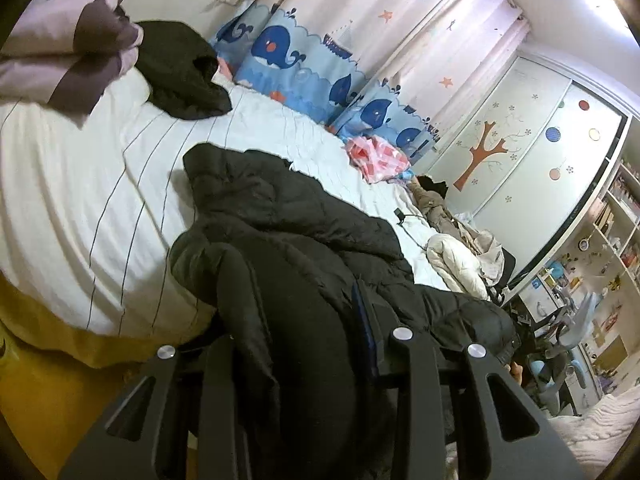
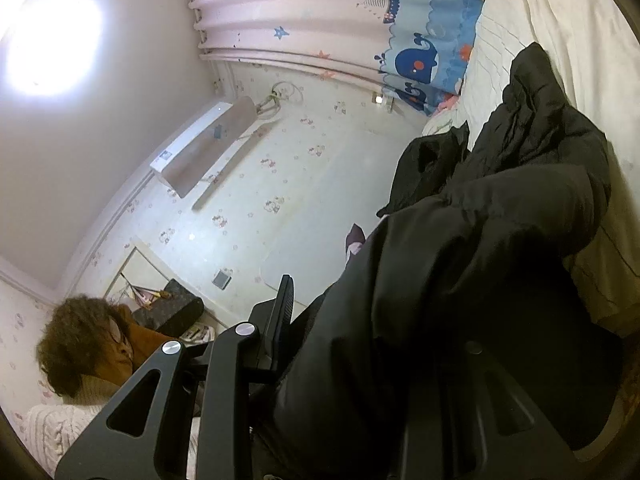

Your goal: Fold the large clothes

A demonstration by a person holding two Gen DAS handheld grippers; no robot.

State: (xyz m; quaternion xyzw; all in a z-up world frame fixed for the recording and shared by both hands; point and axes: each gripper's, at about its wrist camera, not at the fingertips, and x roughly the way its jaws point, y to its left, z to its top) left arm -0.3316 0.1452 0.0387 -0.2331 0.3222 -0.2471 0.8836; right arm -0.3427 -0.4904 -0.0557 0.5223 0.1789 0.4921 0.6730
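- The left tool [image 1: 304,280] is clenched on a thick fold of the black quilted puffer coat [image 1: 304,216]; dark padded cloth fills the gap between its two black fingers.
- The right tool [image 2: 360,312] also grips that coat, with a bulky swell of it bunched over and past the fingers, hiding one of them.
- The coat lies lengthwise on the white pinstriped bed [image 1: 100,184], its near end raised off the bed in both tools and the rest trailing across it.
- Slick padded fabric could slide out of a pinch that catches only the outer layer; then that end would drop back onto the bed and the fold would go crooked.
- The heavy far part may drag and twist instead of following, since it rests crumpled on the bed.
- Beyond the coat, further up the bed, a second black garment [image 1: 180,72] lies heaped; a wide sweep could snag it.
- The cream quilted bundle [image 1: 456,260] at the bed's far edge could likewise be nudged off.
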